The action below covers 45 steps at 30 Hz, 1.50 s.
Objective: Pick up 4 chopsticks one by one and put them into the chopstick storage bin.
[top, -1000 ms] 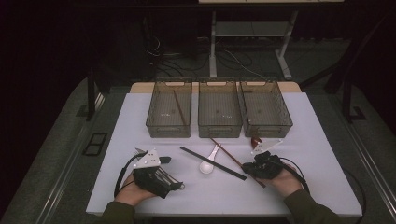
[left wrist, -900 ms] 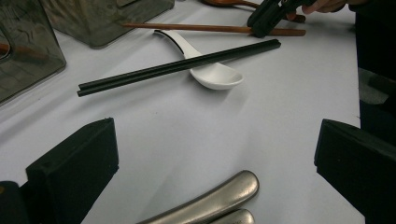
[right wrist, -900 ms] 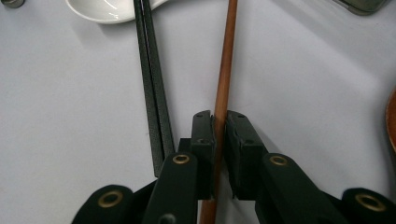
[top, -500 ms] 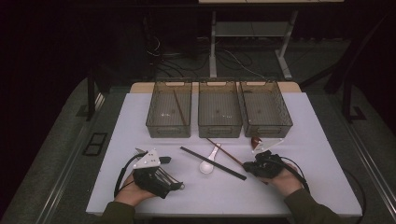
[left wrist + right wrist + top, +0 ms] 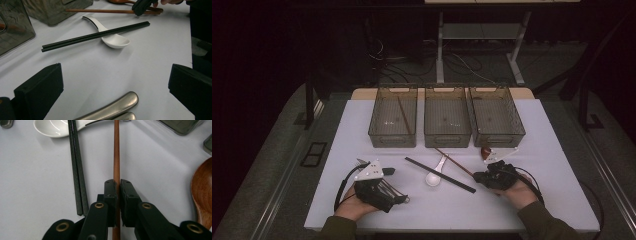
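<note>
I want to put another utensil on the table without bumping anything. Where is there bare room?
Bare: the table right of the right gripper, and its left part beside the left bin. Crowded: the middle, where black chopsticks cross the white spoon beside the brown chopstick.

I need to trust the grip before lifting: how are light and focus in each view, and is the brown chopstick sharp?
High view: dim, dark surroundings, table evenly lit. Left gripper view: near jaws and metal handles soft, black chopsticks sharp. Right gripper view: brown chopstick crisp between the right gripper pads, no glare.
</note>
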Each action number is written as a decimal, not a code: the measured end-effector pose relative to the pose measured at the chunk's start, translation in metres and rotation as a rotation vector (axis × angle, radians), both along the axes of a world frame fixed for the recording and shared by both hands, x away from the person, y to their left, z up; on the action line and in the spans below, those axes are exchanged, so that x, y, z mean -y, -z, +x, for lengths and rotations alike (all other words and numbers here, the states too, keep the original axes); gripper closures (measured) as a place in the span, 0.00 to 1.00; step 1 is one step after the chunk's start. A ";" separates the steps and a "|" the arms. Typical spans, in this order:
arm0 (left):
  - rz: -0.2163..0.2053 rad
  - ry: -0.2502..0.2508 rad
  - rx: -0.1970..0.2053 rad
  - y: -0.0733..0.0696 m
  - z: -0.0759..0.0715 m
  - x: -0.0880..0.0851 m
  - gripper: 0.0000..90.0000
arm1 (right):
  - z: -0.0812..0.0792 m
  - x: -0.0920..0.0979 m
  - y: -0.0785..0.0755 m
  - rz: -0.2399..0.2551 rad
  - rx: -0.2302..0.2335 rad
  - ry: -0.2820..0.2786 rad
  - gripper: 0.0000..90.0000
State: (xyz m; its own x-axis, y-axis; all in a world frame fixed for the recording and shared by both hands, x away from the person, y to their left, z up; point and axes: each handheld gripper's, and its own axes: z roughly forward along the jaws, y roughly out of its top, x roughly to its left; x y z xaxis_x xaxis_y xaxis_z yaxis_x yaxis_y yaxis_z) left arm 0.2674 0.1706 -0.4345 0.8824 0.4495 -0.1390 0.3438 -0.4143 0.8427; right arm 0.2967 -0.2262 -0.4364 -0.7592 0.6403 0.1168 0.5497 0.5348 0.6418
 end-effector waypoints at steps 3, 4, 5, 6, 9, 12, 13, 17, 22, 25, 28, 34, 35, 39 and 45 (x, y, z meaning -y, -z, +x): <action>0.000 0.000 -0.001 0.000 0.000 0.000 0.00 | 0.000 0.001 -0.002 0.013 0.003 0.001 0.94; -0.001 -0.001 -0.001 0.000 0.000 0.000 0.00 | 0.000 0.002 -0.002 0.014 0.006 -0.001 0.94; 0.001 -0.001 -0.002 0.000 0.000 0.000 0.00 | 0.000 0.002 -0.003 0.019 0.006 -0.003 0.94; 0.000 -0.001 -0.002 0.000 0.000 0.000 0.00 | 0.000 0.002 -0.003 0.021 0.006 -0.003 0.94; -0.001 -0.003 -0.002 0.000 0.001 -0.001 0.00 | -0.001 0.003 -0.005 0.033 0.012 -0.004 0.94; -0.004 -0.007 0.000 0.000 0.001 -0.001 0.00 | -0.001 0.004 -0.007 0.050 0.021 -0.008 0.94; -0.002 -0.006 0.000 0.000 0.001 -0.002 0.00 | -0.002 0.004 -0.008 0.051 0.022 -0.007 0.94; -0.003 -0.008 0.001 0.001 0.001 -0.002 0.00 | -0.002 0.004 -0.013 0.078 0.035 -0.009 0.94; -0.002 -0.005 -0.001 0.001 0.001 -0.002 0.00 | -0.001 0.005 -0.017 0.099 0.047 -0.006 0.94; -0.002 -0.003 0.000 0.001 0.001 -0.002 0.00 | 0.000 0.005 -0.018 0.116 0.047 -0.003 0.94; -0.005 -0.004 0.000 0.001 0.001 -0.001 0.00 | 0.001 0.004 -0.020 0.132 0.053 0.002 0.94; -0.002 -0.004 0.000 0.001 0.001 -0.001 0.00 | 0.002 0.003 -0.025 0.166 0.062 0.003 0.94; -0.002 -0.004 -0.001 0.001 0.001 -0.001 0.00 | 0.003 0.002 -0.025 0.171 0.064 0.004 0.94; 0.000 -0.003 0.000 0.001 0.001 -0.001 0.00 | 0.005 -0.001 -0.027 0.186 0.075 0.002 0.94; 0.002 -0.002 -0.002 0.001 0.001 -0.001 0.00 | 0.010 -0.007 -0.029 0.200 0.079 -0.002 0.94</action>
